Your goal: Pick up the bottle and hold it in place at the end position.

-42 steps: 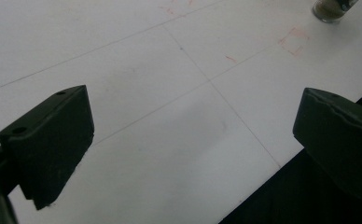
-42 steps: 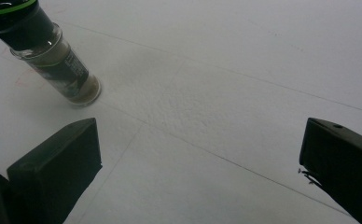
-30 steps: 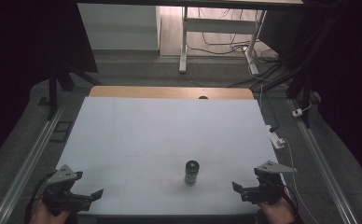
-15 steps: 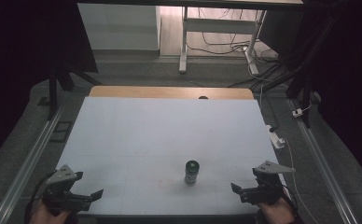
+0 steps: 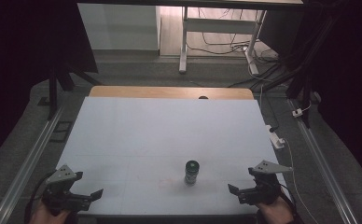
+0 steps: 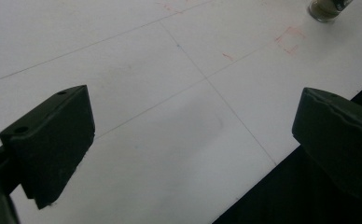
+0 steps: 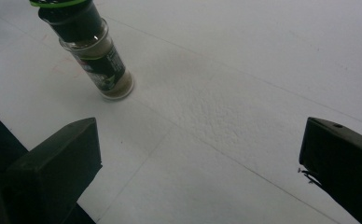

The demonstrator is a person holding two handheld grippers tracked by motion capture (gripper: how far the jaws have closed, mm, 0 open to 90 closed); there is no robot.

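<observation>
White, matte sheeting covers the desk, faintly ruled with thin lines and small red marks, with a strip of bare wood at the far edge. A small cylindrical spice jar of clear glass, dark-labelled, with a dark cap ringed in green, stands upright near the near edge, right of centre. I see my left tongs at the near left corner, blocky black jaws spread wide with nothing between them, angled toward the jar. My right tongs sit near the near right corner, jaws likewise parted and empty, pointing left at the jar, well apart from it. Both hands grip low at the near edge.
</observation>
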